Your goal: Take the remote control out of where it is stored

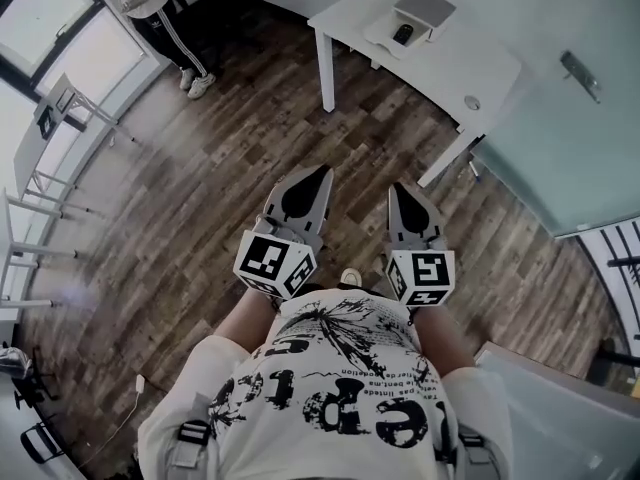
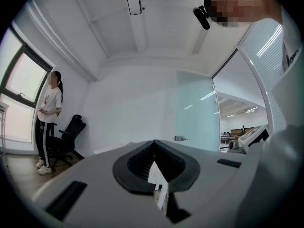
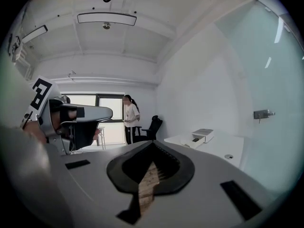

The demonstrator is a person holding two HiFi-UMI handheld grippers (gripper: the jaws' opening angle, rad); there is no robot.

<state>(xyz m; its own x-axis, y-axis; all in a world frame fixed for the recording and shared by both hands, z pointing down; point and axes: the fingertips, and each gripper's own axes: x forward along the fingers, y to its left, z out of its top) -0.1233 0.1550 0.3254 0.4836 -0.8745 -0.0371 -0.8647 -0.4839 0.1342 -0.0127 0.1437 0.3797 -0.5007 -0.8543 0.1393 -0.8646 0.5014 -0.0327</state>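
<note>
Facing worktop [image 1: 480, 63] at 1 o'clock: left tongs [image 1: 320, 174], right tongs [image 1: 401, 190] closed, empty; open one before reaching the probable remote control [image 1: 403, 34].

Office room. White desk [image 1: 440, 53] stands on a wood-plank floor [image 1: 200, 198]. Frosted glass partition [image 1: 570, 158] just right of the desk, black swivel chair [image 3: 153, 125] left of it by the wall, tall windows [image 1: 45, 33] further left.
</note>
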